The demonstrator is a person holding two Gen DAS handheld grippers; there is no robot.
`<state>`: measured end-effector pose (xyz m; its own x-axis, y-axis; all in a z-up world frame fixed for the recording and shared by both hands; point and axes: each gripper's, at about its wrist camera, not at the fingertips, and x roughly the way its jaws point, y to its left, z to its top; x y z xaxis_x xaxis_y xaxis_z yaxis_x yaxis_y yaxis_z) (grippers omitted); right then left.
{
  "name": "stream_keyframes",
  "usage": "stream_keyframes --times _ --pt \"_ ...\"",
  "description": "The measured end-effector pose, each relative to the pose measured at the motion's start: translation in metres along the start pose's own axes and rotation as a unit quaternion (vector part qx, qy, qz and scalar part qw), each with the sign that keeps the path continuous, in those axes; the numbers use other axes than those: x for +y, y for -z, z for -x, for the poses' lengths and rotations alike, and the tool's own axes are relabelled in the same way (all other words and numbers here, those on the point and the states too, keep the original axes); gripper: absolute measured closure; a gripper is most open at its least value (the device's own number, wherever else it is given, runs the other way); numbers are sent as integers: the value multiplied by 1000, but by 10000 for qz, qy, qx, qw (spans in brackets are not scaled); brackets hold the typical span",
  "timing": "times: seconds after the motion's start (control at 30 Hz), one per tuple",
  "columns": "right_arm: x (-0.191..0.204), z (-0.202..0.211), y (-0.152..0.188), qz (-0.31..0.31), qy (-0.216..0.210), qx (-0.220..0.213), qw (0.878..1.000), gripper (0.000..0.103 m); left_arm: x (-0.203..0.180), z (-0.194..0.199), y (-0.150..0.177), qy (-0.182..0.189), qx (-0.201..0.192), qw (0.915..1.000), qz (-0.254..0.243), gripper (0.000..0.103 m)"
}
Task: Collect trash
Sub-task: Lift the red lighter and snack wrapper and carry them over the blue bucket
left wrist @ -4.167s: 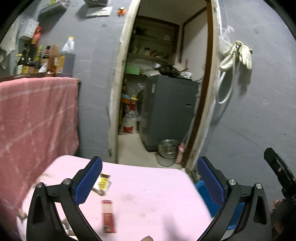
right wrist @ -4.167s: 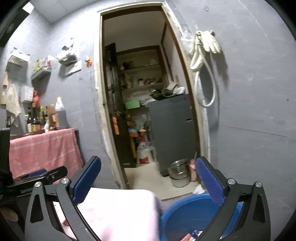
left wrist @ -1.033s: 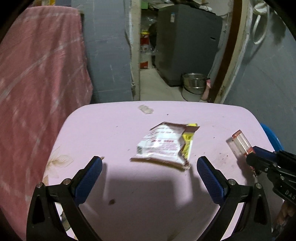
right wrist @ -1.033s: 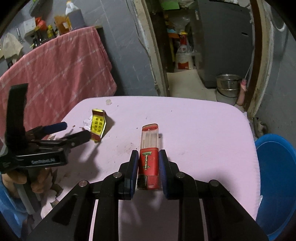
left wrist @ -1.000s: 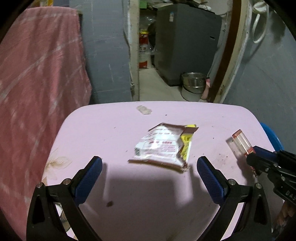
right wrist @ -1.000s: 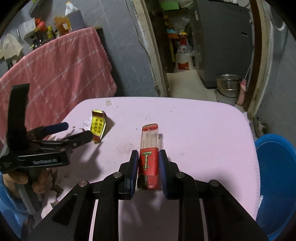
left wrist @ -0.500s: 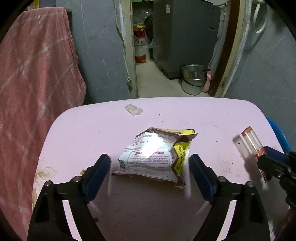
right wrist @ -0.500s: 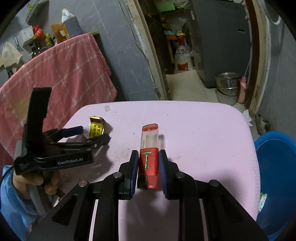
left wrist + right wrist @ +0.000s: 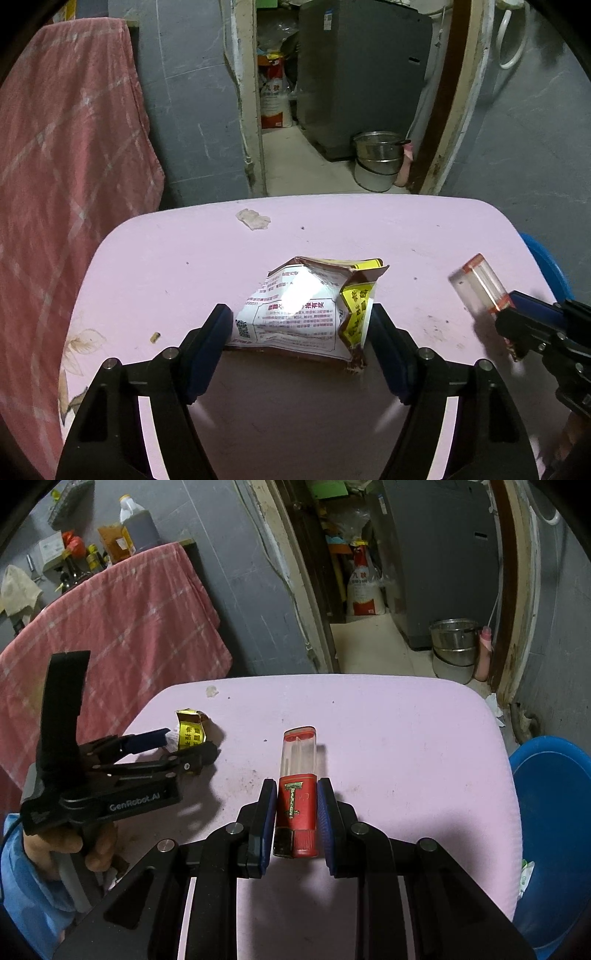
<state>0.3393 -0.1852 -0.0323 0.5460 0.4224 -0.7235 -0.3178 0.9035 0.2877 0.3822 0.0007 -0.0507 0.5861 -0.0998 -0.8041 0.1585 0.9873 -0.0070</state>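
Observation:
A crumpled white and yellow snack wrapper (image 9: 306,314) lies on the pink table (image 9: 184,266). My left gripper (image 9: 301,332) has its jaws closed in against both sides of the wrapper, touching its edges. In the right wrist view the left gripper (image 9: 181,749) sits around the wrapper (image 9: 190,731). My right gripper (image 9: 295,812) is shut on a red and clear plastic tube (image 9: 297,779), held above the table; the tube also shows in the left wrist view (image 9: 480,284).
A blue bin (image 9: 554,830) stands on the floor right of the table. A small paper scrap (image 9: 253,218) lies near the table's far edge. A pink cloth (image 9: 66,166) hangs at left. Steel pots (image 9: 376,160) sit in the doorway.
My left gripper has moved forward and its jaws have closed in from wide open onto the sides of the wrapper. The right gripper keeps holding the tube, slightly raised.

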Motion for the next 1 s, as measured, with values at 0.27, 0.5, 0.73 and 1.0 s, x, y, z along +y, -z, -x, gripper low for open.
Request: stream_keyframes --times 0.27,0.5,0.73,1.0 --pt "-1 18 4 57 -17 -423 9991 83 -10 23 8 156 -443 9986 231 34" --pt "1 62 9 238 209 -1485 9884 83 -25 62 5 342 -1297 9896 514 34" --pt "3 115 16 475 516 -2493 9659 83 -48 107 -1 431 -2227 9724 549 34" --pt "-8 162 27 468 861 -3319 9382 83 -96 144 0 566 -3038 9507 272 34"
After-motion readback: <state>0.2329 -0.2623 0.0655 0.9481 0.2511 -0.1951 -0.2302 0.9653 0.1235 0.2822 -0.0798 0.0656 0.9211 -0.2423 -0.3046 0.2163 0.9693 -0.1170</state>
